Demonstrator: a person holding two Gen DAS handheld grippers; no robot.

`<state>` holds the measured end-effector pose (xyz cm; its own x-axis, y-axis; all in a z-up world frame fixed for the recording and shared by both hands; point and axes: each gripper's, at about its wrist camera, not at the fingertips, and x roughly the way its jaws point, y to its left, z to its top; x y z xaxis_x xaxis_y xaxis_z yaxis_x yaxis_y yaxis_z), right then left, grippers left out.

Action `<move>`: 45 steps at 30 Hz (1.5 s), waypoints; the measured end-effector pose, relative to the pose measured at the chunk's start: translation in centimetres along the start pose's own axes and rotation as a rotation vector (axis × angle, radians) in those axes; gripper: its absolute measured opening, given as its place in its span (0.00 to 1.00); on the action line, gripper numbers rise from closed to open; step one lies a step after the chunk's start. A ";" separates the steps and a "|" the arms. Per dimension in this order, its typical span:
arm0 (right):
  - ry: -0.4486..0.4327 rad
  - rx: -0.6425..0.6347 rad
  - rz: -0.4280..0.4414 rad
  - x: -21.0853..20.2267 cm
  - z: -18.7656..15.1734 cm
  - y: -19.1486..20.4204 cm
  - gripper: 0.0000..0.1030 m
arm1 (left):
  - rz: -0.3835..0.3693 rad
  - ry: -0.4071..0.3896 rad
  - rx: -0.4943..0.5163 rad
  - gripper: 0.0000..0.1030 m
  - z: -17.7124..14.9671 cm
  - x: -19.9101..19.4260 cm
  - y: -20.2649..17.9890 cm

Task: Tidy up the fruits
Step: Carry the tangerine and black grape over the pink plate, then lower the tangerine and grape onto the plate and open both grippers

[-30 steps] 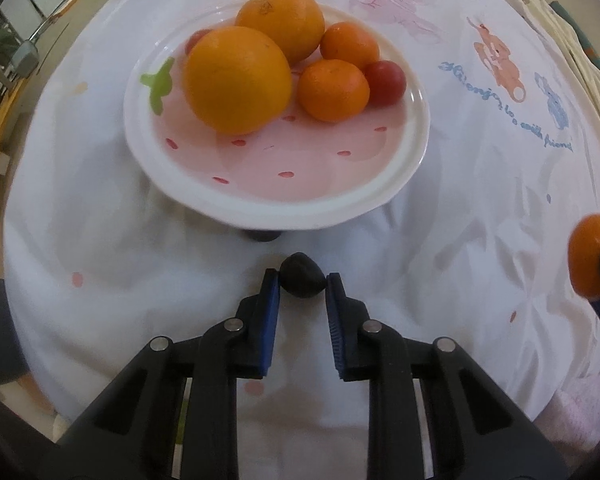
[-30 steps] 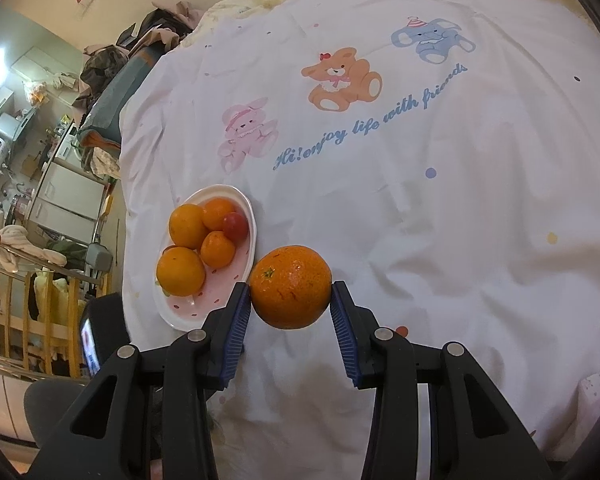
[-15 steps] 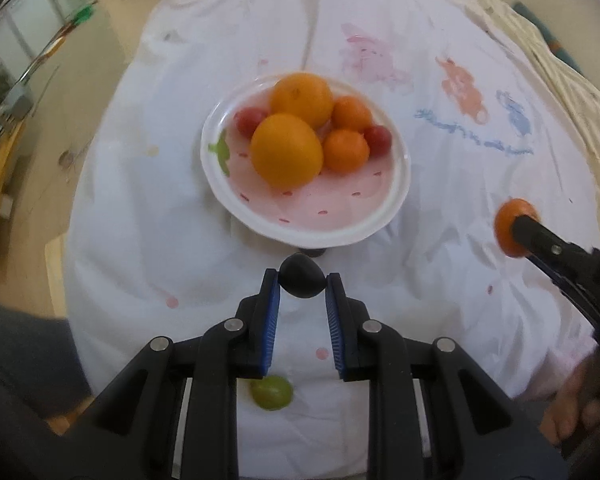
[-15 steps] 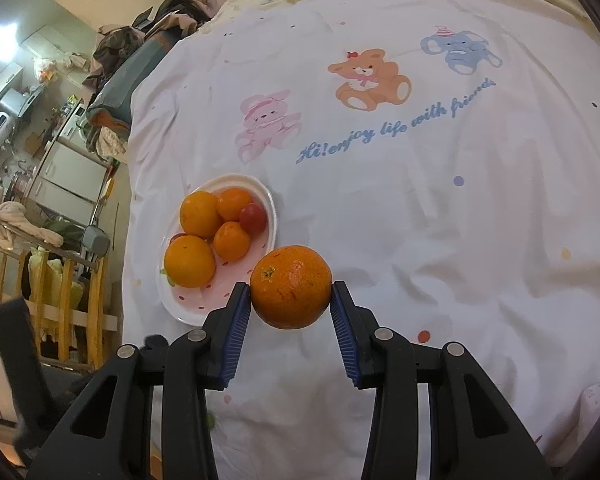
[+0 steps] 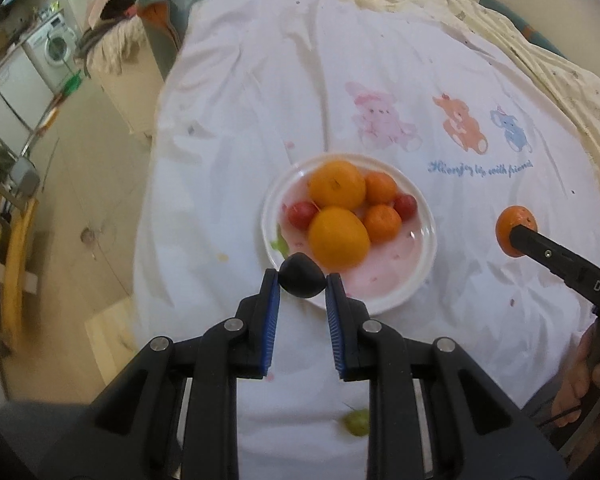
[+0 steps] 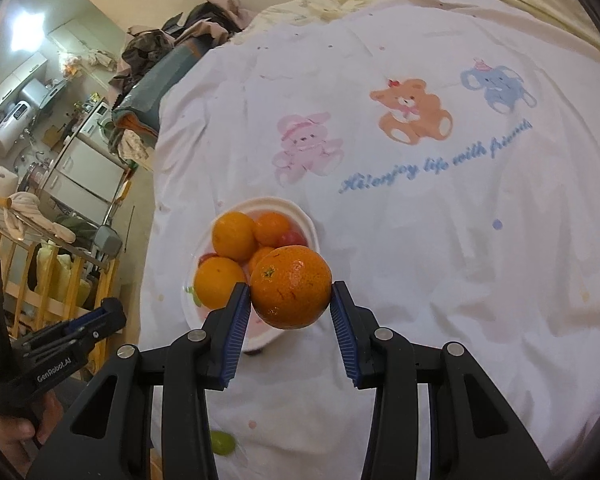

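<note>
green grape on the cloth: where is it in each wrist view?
Left wrist: green grape at bottom centre, beside the left gripper's right finger.
Right wrist: bottom left, partly behind the right gripper.
Shared landmark: the fruit plate.

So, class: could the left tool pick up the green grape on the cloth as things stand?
Probably not yet. The left tool is already shut on a dark fruit, so it has no free grip. The green grape lies uncovered on the cloth, so otherwise nothing blocks it.
</note>
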<state>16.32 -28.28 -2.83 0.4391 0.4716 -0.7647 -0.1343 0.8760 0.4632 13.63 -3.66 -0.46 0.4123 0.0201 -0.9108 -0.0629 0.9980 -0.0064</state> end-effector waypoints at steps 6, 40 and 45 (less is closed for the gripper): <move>-0.017 -0.030 0.008 0.7 1.3 1.1 0.42 | 0.004 -0.001 -0.010 0.19 1.9 1.1 1.3; 0.320 -0.063 0.010 12.2 1.5 0.9 0.42 | -0.145 0.137 -0.069 0.20 6.8 12.9 3.3; 0.334 -0.063 0.009 12.5 1.3 0.8 0.44 | -0.159 0.129 -0.084 0.20 7.1 13.1 3.3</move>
<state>22.86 -21.88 -11.41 0.1241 0.4769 -0.8702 -0.1954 0.8715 0.4498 25.31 0.28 -9.50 0.3037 -0.1500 -0.9409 -0.0842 0.9794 -0.1833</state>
